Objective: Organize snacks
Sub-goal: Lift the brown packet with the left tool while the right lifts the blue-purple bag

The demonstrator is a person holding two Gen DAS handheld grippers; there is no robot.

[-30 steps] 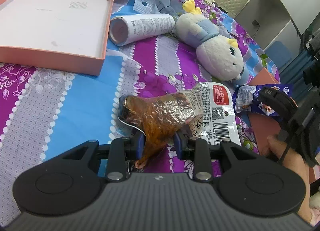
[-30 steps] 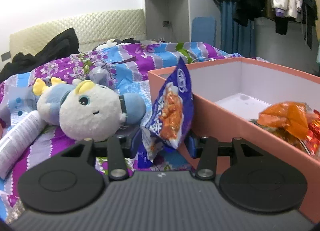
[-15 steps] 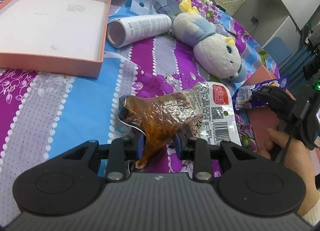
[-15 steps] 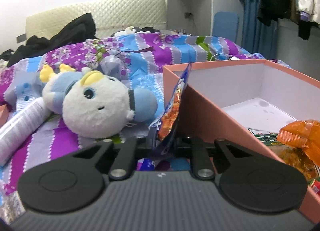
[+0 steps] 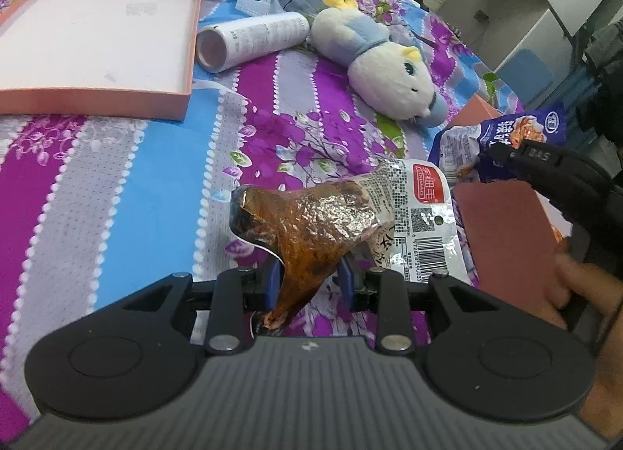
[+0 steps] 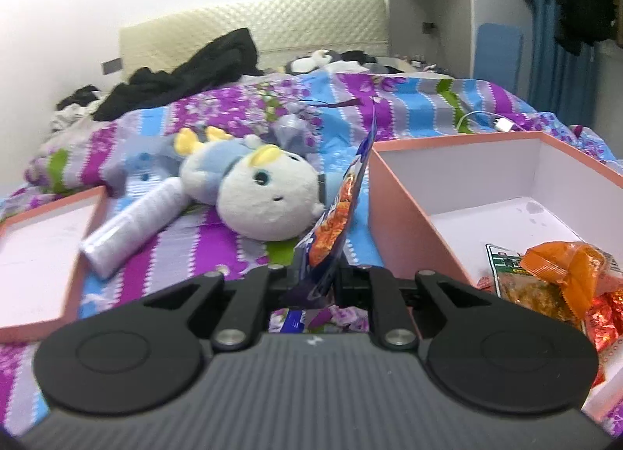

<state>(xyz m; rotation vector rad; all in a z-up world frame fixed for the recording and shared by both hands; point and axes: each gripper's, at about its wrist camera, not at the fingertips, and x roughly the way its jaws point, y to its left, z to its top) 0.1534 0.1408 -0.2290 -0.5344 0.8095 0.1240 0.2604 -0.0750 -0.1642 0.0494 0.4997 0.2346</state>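
Lid (image 5: 97, 41): We see the flat pink lid lying open on the bed, far to the left. Nothing is in it.

Tube (image 5: 249, 41): A white tube lies on its side, just beside the lid.

Soft toy (image 5: 389, 72): A white and blue soft toy lies on the striped bedspread (image 5: 117, 197), near the tube. It is not a snack, so we leave it.

Left gripper (image 5: 309, 275): Our left gripper pinches the thin bottom end of the brown snack pack (image 5: 311, 228). The wide top of the pack pokes out past the fingers.

Right gripper (image 6: 311, 278): Our right gripper has its fingers pressed onto the blue snack bag (image 6: 338, 216). It holds only the low edge. The bag stands up tall and thin, next to the box wall.

Box (image 6: 401, 208): The big pink box sits on the right. Orange and red snacks (image 6: 560, 275) already lie in its near corner. The rest of the floor is bare.

What could go wrong: We think the blue bag could slip out, because so little of it is held. It could also bump the box wall and fall outside, because the wall is high and close.

Another worry: The brown pack is shiny and held by its tip, so it may slide loose or swing.

One more worry: Our two grippers are near each other, so we could knock them together over the box.
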